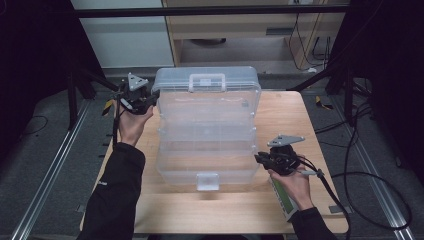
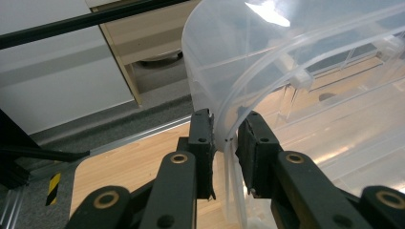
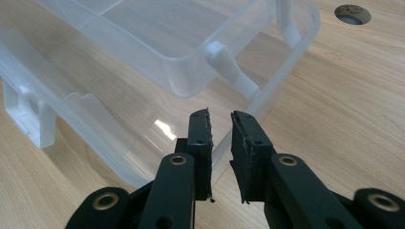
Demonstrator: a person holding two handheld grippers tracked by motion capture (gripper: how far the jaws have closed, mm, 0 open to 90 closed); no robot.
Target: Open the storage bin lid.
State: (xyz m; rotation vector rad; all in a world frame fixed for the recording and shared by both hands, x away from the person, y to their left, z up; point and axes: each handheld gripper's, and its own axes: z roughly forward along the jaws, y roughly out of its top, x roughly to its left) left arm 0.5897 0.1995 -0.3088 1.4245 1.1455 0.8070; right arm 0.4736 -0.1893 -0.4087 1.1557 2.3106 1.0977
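A clear plastic tiered storage box [image 1: 207, 150] stands open on the wooden table [image 1: 285, 112], its trays stepped back toward the raised lid [image 1: 207, 92] with a handle [image 1: 206, 81]. My left gripper [image 1: 152, 97] is at the lid's left corner. In the left gripper view its jaws [image 2: 224, 129] are shut on the lid's curved rim [image 2: 229, 102]. My right gripper [image 1: 259, 159] is at the box's right front corner. In the right gripper view its jaws [image 3: 220, 125] are shut on the bottom tray's wall [image 3: 286, 71].
A white latch [image 1: 207, 181] hangs at the box's front. The table has a round hole [image 3: 352, 13] beyond the box corner. Cables [image 1: 370, 175] lie on the floor to the right, and cabinets [image 1: 240, 30] stand behind the table.
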